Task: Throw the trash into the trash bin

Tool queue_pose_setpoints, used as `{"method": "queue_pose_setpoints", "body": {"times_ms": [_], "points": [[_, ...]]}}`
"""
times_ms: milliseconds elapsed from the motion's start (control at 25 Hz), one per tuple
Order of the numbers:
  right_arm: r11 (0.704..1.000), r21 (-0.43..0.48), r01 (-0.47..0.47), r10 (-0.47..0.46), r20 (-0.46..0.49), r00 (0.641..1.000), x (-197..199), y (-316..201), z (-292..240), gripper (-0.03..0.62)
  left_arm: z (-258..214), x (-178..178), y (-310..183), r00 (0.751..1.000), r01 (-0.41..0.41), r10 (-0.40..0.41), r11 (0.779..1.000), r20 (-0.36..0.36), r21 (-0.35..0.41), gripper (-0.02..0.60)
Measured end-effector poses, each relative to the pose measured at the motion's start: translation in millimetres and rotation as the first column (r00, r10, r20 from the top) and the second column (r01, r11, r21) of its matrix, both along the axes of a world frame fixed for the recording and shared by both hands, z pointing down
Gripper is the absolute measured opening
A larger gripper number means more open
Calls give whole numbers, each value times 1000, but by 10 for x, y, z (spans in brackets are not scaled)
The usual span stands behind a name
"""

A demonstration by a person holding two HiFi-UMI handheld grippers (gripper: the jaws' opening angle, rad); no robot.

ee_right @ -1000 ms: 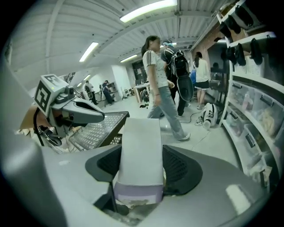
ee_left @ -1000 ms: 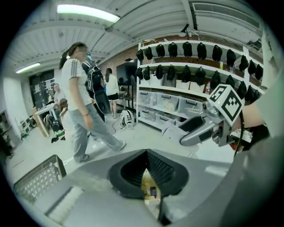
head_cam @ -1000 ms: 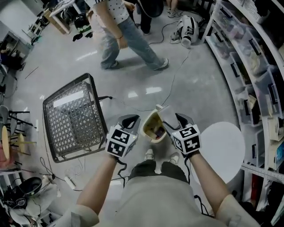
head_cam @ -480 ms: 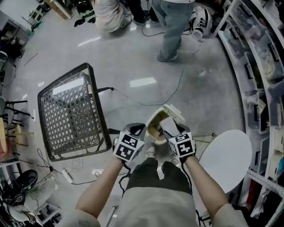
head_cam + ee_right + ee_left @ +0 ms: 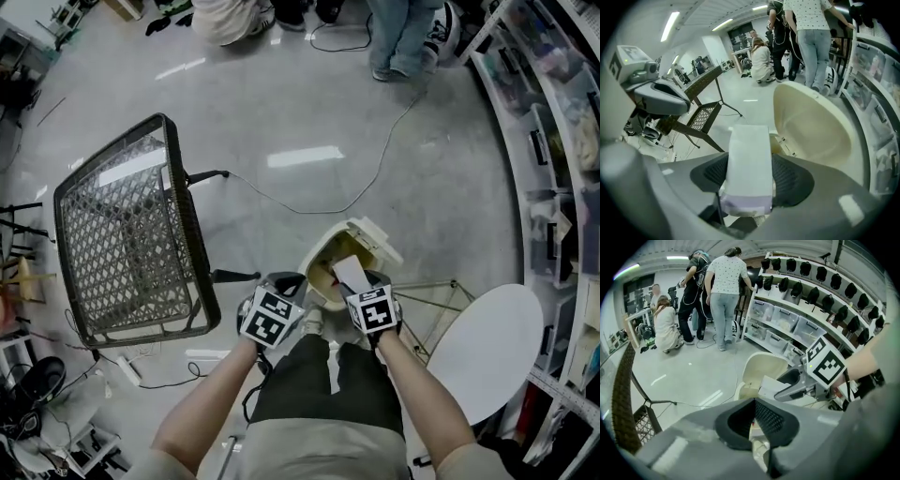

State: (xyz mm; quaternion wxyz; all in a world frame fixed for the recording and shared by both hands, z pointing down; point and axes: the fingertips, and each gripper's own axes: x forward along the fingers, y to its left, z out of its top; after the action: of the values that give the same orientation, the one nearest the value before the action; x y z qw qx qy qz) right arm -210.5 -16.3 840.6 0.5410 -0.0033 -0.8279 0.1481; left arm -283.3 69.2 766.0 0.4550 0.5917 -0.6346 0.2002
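Note:
A cream trash bin (image 5: 322, 249) stands on the floor in front of the person's feet, its lid (image 5: 367, 234) tipped open; some trash lies inside. My right gripper (image 5: 359, 279) is shut on a white paper pack (image 5: 348, 273), which it holds over the bin's mouth. In the right gripper view the pack (image 5: 747, 159) stands between the black pads, with the open lid (image 5: 818, 126) just beyond. My left gripper (image 5: 285, 279) hangs beside the bin's left rim. Its jaws meet at the tips with nothing between them (image 5: 753, 402), and the bin (image 5: 761, 373) shows past them.
A black wire-mesh chair (image 5: 117, 239) stands left of the bin. A round white table (image 5: 492, 347) is at the right, with storage shelves (image 5: 562, 131) behind it. A cable (image 5: 375, 178) runs across the floor. People (image 5: 398, 28) stand at the far end.
Both grippers have drawn closer to the bin, and the pack has come over its opening. The walking people have moved off toward the far end.

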Motion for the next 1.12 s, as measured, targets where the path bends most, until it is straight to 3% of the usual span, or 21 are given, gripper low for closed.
{"method": "queue_pose_setpoints", "body": {"times_ms": [280,440,600,800,1120], "points": [[1000,9,-1,1,-9,1000,-33,-122,468,291,364,-62,21,1000,-3,2,999,-5,-32,2],[997,-25,-66,67,37,997,-36,-210,520,304,444,2,-23,1000,1,-1,1000,-10,-28,2],[998,-17,-65,66,38,997,-5,-259,496,308,455,108,-67,999,18,-18,1000,-29,-23,2],[997,-20,-79,80,47,996,77,-330,236,275,271,213,-97,999,12,-12,1000,-30,-10,2],[995,-12,-102,102,157,982,128,-536,-686,170,-398,99,-112,999,28,-30,999,40,36,2]]}}
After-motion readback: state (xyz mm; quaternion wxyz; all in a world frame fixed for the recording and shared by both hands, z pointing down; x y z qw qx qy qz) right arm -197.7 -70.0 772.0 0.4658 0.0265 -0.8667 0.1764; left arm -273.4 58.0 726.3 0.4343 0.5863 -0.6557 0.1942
